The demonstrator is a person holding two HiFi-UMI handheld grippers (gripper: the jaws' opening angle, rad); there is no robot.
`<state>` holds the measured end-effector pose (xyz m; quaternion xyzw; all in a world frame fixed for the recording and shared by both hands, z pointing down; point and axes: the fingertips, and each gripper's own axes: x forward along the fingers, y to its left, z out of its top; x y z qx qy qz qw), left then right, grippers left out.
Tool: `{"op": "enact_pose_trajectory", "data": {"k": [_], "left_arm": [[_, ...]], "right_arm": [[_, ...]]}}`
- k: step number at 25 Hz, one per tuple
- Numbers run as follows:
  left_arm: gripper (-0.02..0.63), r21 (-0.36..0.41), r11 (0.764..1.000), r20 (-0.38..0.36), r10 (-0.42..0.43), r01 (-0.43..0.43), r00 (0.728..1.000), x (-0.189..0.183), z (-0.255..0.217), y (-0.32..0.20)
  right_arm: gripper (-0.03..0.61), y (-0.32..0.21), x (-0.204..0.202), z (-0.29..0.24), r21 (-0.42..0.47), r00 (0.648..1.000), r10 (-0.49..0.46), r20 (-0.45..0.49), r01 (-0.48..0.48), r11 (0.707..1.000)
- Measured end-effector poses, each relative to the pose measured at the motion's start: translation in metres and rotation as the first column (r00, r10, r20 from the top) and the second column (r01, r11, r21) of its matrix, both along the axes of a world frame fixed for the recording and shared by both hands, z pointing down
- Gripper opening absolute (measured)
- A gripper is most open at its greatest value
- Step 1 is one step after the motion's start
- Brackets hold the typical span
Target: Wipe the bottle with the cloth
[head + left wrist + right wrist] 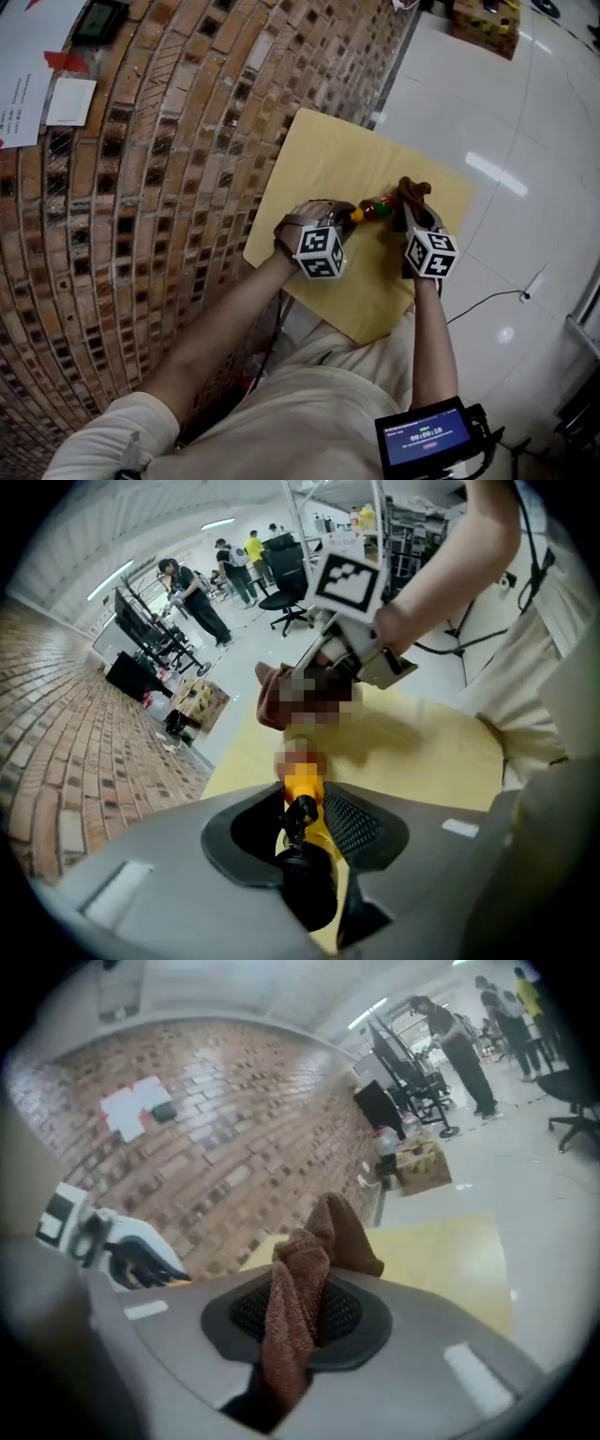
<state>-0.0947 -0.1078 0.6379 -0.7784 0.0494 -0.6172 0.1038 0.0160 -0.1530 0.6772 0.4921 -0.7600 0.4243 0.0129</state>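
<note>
A small bottle with a yellow neck lies across a yellow table between my two grippers. My left gripper is shut on its yellow neck, with the bottle's body pointing away toward the right gripper. My right gripper is shut on a brown cloth, which bunches up between its jaws and sticks out past them. In the left gripper view the cloth sits at the bottle's far end. Whether it touches the bottle I cannot tell.
A brick wall runs close along the table's left side. White tiled floor lies beyond, with a black cable. People and office chairs stand far off. A small screen hangs at the person's waist.
</note>
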Motion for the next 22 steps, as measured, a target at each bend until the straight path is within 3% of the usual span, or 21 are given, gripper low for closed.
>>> {"op": "enact_pose_trajectory", "data": {"k": [3, 6, 10, 14, 18, 22], "left_arm": [[0.147, -0.024, 0.996, -0.006, -0.081, 0.080, 0.997, 0.001, -0.002, -0.004], [0.146, -0.049, 0.990, -0.015, -0.130, 0.129, 0.991, 0.006, -0.004, -0.005], [0.146, -0.082, 0.980, -0.041, -0.184, 0.180, 0.982, 0.005, -0.005, -0.010], [0.146, -0.115, 0.970, -0.068, -0.221, 0.213, 0.973, 0.003, -0.006, -0.008], [0.146, -0.136, 0.957, -0.095, -0.271, 0.257, 0.958, 0.005, -0.009, -0.011], [0.146, -0.145, 0.957, -0.102, -0.266, 0.250, 0.959, 0.005, -0.010, -0.007]], "right_arm": [[0.066, 0.023, -0.050, -0.045, 0.165, 0.988, -0.143, 0.063, 0.132, 0.978], [0.066, 0.036, -0.082, -0.043, 0.180, 0.981, -0.191, 0.030, 0.183, 0.967], [0.063, 0.030, -0.085, -0.036, 0.185, 0.993, -0.108, -0.053, 0.116, 0.976], [0.063, 0.022, -0.073, -0.026, 0.124, 0.998, 0.031, -0.048, -0.025, 0.992], [0.063, 0.012, -0.067, -0.024, 0.102, 0.995, 0.057, -0.079, -0.049, 0.994], [0.061, 0.002, -0.053, -0.005, 0.033, 0.989, 0.110, -0.103, -0.107, 0.994]]}}
